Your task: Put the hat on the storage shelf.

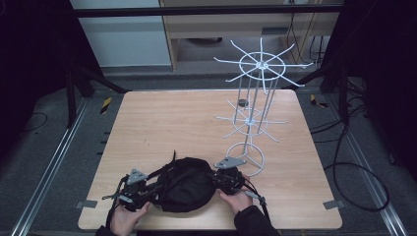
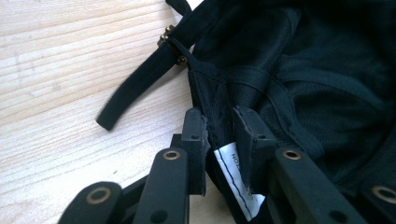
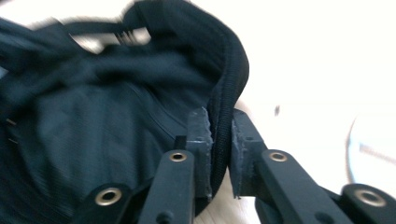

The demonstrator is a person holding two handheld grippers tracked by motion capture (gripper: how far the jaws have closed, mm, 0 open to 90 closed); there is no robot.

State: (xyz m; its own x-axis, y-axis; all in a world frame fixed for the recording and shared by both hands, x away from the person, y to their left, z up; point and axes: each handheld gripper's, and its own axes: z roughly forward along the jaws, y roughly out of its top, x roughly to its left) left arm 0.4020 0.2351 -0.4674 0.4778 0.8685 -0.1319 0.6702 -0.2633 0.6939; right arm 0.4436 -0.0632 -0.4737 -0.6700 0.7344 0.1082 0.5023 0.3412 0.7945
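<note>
Wooden table (image 1: pixel 162 123) carries white wire rack (image 1: pixel 253 110) at right, black bag (image 1: pixel 184 184) at near edge between both hands. Left gripper (image 2: pixel 219 135) pinches bag rim fabric beside white label (image 2: pixel 236 179). Right gripper (image 3: pixel 219 135) clamps opposite padded rim.

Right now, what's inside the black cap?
Inside the black cap you can see dark mesh lining, stitched seams and a white label by the left tool. Whatever lies on the table under it is covered.
</note>
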